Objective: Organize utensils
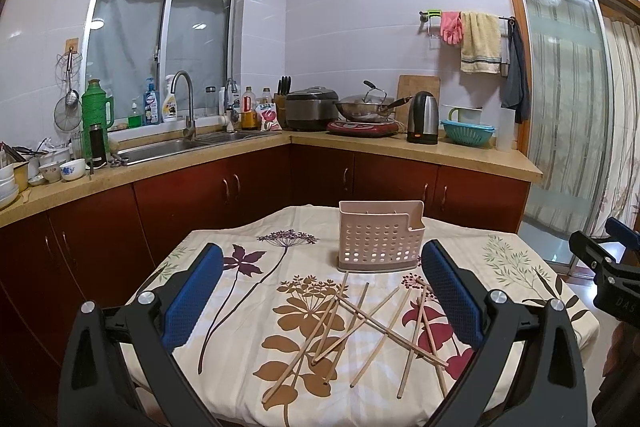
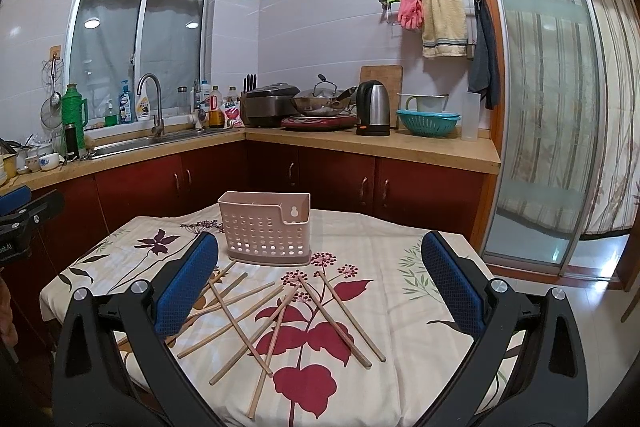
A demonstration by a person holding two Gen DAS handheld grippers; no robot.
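Observation:
Several wooden chopsticks [image 1: 352, 323] lie scattered and crossed on the floral tablecloth; they also show in the right wrist view [image 2: 280, 319]. A pink perforated utensil holder [image 1: 380, 237] stands upright and empty behind them, also in the right wrist view [image 2: 265, 229]. My left gripper [image 1: 320, 267] is open and empty, held above the near part of the table. My right gripper [image 2: 320, 259] is open and empty, held likewise, to the right of the left one. The right gripper's side shows at the right edge of the left view [image 1: 604, 267].
The small table [image 1: 224, 239] stands before an L-shaped kitchen counter [image 1: 360, 143] with sink, bottles, wok, kettle and teal basket [image 1: 467, 131]. A glass sliding door [image 2: 540, 107] is to the right.

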